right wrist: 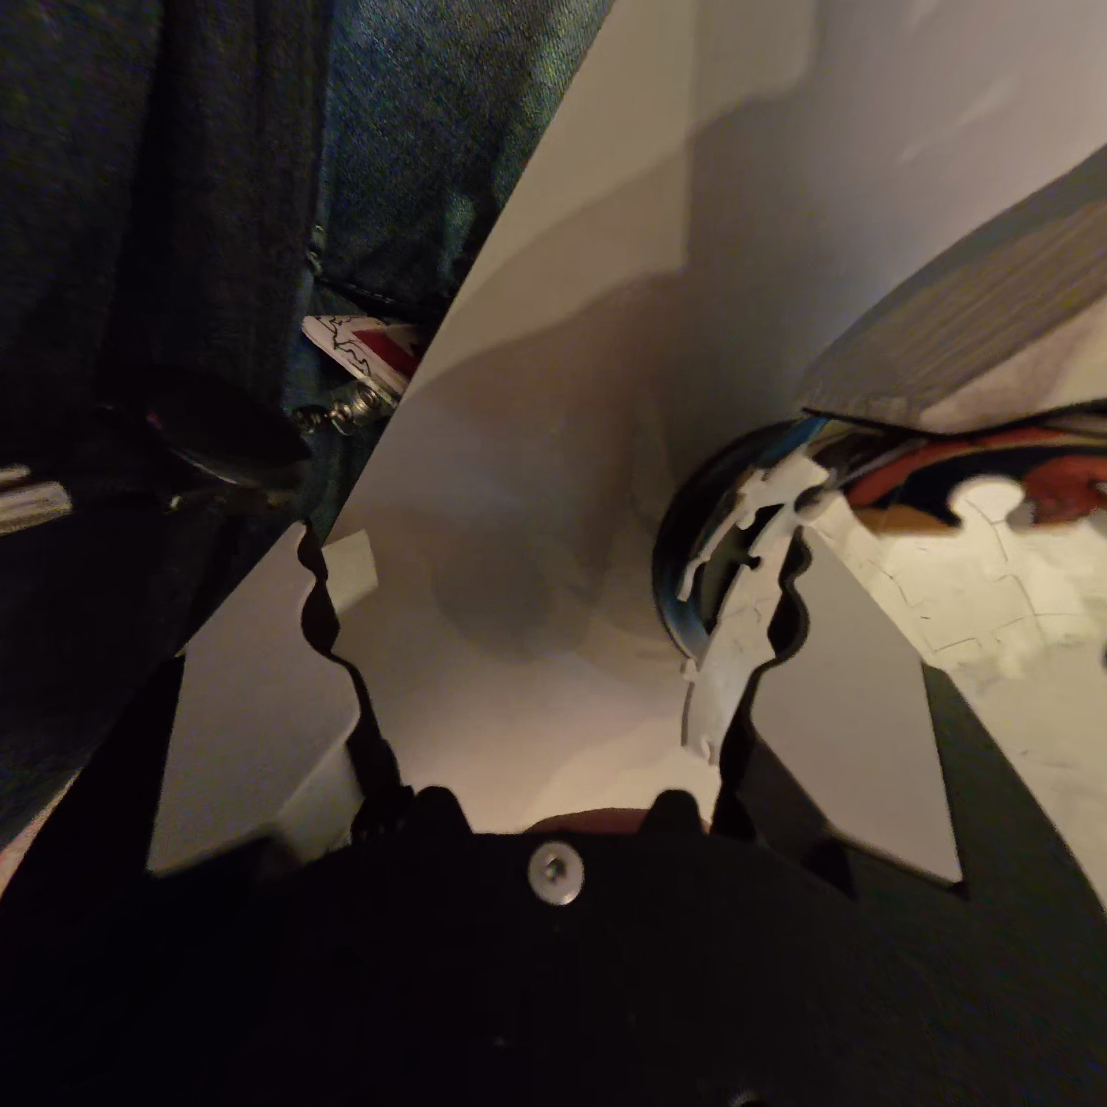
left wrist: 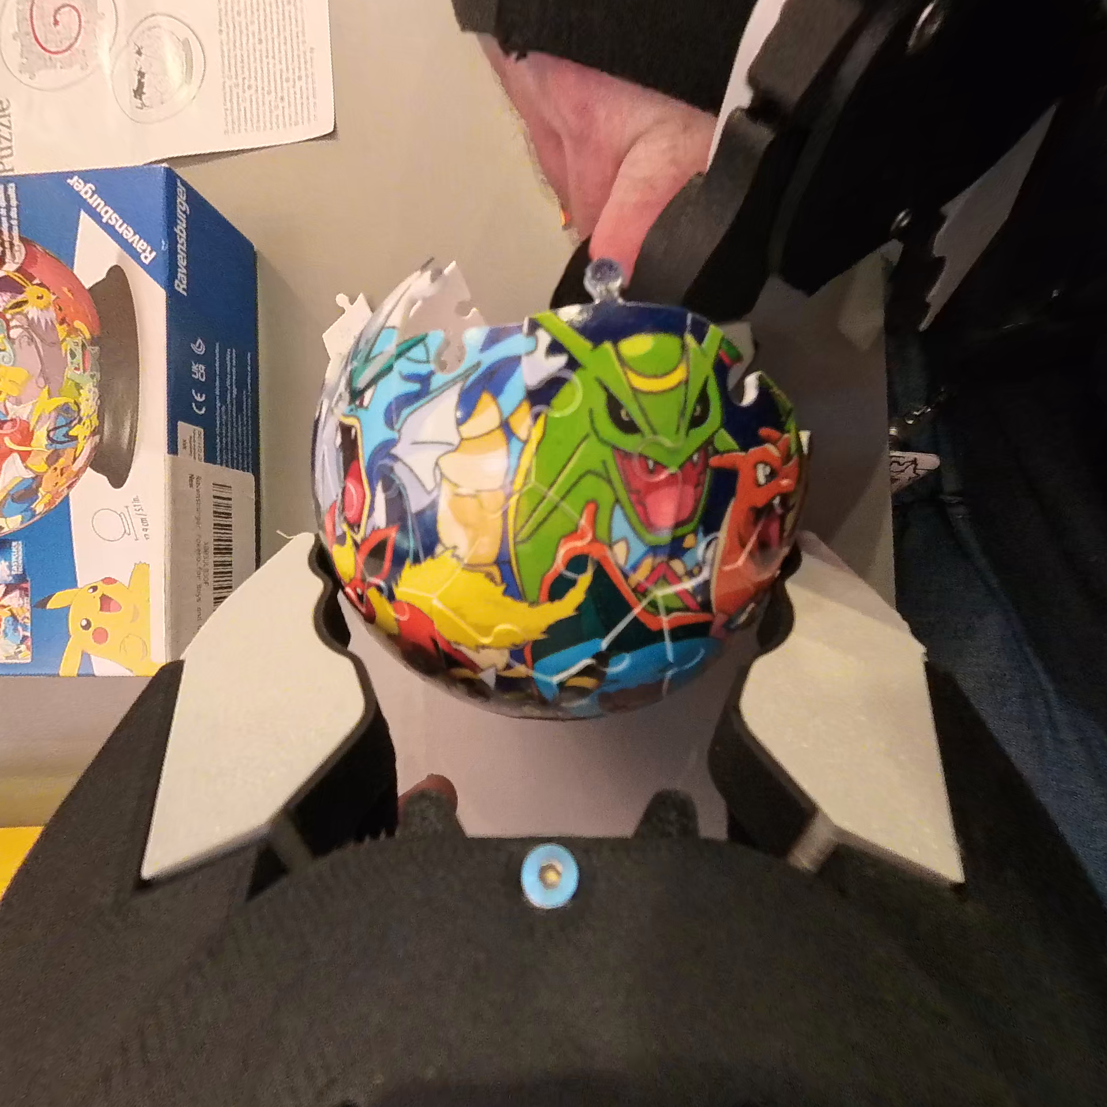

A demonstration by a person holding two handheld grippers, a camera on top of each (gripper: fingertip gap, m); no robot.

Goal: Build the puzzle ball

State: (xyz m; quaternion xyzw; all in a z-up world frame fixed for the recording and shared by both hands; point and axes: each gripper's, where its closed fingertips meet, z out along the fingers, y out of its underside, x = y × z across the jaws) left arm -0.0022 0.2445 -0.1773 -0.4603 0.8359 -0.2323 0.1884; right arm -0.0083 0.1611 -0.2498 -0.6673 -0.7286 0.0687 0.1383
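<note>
The puzzle ball (left wrist: 557,491) is a partly built sphere printed with bright cartoon creatures. Its top left rim is jagged and open, showing white piece backs (left wrist: 413,293). My left gripper (left wrist: 554,569) is shut on the ball, one finger on each side, holding it over the white table (left wrist: 419,180). My right gripper (left wrist: 659,257) comes in from the upper right, held by a hand (left wrist: 599,150), and touches the ball's top beside a small blue tab (left wrist: 605,277). In the right wrist view the right gripper (right wrist: 551,539) is wide open and empty. Its right finger lies against the ball's rim (right wrist: 719,659), with the white inside (right wrist: 958,599) beyond.
The blue puzzle box (left wrist: 120,419) lies on the table at the left, with a printed instruction sheet (left wrist: 168,72) behind it. The table edge runs along the right, with the person's jeans (left wrist: 1018,539) beyond it. A key tag (right wrist: 359,353) hangs at the jeans.
</note>
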